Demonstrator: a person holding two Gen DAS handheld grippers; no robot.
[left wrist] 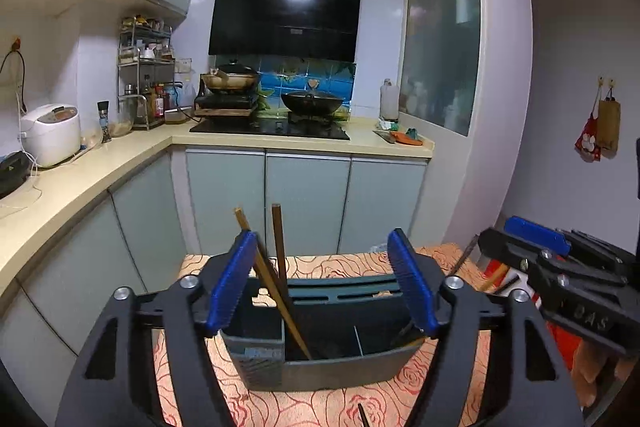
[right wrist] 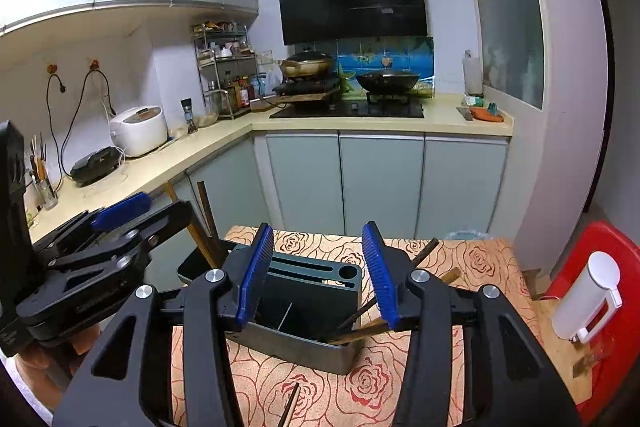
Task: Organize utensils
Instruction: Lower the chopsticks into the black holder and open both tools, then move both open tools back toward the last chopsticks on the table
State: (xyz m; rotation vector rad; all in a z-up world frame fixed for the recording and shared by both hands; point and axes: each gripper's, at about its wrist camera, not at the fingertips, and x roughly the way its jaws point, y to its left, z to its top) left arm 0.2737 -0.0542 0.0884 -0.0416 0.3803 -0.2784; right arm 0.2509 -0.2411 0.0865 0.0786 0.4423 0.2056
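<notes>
A grey-blue utensil holder (left wrist: 320,371) (right wrist: 304,343) stands on the rose-patterned table. In the left wrist view two chopsticks (left wrist: 276,267), one light and one dark, stand in its middle compartment and lean left. My left gripper (left wrist: 322,283) is open above the holder; the chopsticks rise just inside its left pad without being pinched. My right gripper (right wrist: 318,277) is open over the holder's right end. Two more chopsticks (right wrist: 360,333) rest in the right compartment and slant out behind its right finger. Each gripper shows in the other's view: right gripper (left wrist: 496,231), left gripper (right wrist: 168,205).
One loose chopstick (right wrist: 290,403) lies on the tablecloth (right wrist: 360,383) near the front edge. A red stool (right wrist: 600,247) with a white dispenser (right wrist: 588,299) stands to the right. Kitchen cabinets (left wrist: 308,203) and an L-shaped counter lie beyond the table.
</notes>
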